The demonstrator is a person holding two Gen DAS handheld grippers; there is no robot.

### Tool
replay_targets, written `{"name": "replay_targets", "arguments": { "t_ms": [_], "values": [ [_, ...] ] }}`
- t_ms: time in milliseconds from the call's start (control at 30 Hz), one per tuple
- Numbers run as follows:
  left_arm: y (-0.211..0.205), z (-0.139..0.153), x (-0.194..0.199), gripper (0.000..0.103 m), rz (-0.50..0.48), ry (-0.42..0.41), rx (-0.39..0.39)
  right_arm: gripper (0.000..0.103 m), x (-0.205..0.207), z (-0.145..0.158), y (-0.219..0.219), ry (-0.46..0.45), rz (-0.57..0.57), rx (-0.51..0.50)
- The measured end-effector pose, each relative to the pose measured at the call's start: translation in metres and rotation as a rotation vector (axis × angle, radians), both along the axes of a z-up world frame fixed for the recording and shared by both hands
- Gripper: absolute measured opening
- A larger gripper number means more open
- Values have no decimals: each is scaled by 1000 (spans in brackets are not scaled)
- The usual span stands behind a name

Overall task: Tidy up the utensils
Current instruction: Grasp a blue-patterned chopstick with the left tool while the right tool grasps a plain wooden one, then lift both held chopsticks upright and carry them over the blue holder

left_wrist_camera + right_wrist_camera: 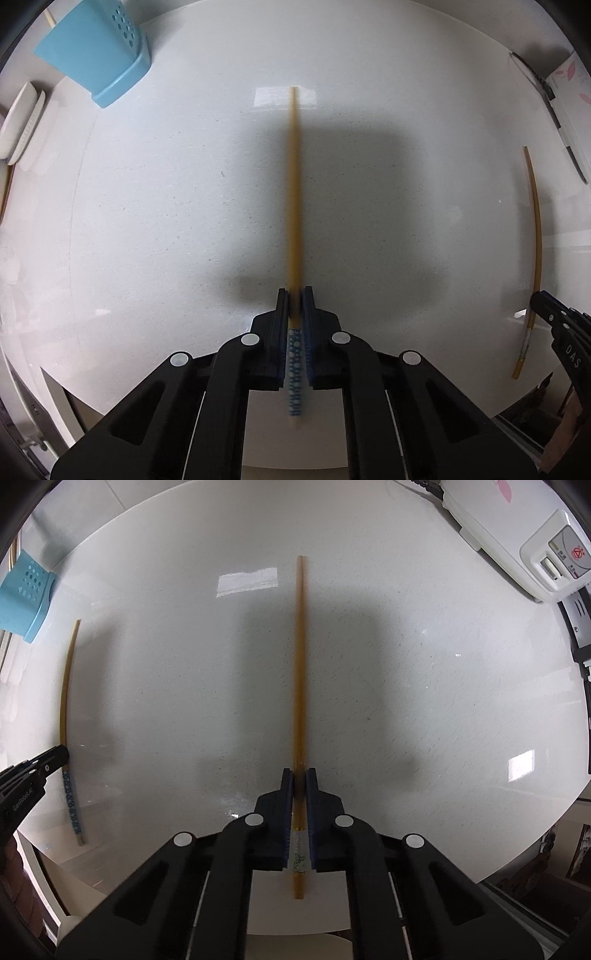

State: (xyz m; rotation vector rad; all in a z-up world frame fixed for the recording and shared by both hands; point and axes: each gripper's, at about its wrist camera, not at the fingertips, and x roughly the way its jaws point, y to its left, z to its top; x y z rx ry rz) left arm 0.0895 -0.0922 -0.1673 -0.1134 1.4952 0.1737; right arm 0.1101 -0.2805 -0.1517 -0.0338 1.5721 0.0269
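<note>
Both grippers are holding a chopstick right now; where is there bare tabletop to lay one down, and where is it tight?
Widest bare stretch: the white table ahead of the right gripper and its chopstick, up to the white appliance. Between the chopsticks is bare too. Tight on the far left: blue utensil holder and white dish beyond the left gripper with its patterned chopstick.

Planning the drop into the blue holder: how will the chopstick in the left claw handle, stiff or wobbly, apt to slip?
The chopstick looks straight and rigid, so probably stiff. It is thin and held near one end by the left claw, so it may pivot. Its round, smooth shaft could roll if set on the table.
</note>
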Motion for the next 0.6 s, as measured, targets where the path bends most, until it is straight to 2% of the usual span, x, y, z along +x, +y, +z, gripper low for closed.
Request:
{"name": "replay_targets", "arguments": {
  "t_ms": [233,267,400,600],
  "values": [
    [0,0,-4,7,-1,-8,-29,6,1,-2,-6,0,-12,17],
    [13,3,-8,7,-3,-10,-32,6,1,-2,-5,-2,-12,20],
    [15,8,-9,7,-2,-22,-42,6,0,-2,-13,-16,-10,30],
    [25,18,-15,7,10,-49,-50,6,-2,9,-10,-51,5,51]
  ]
}}
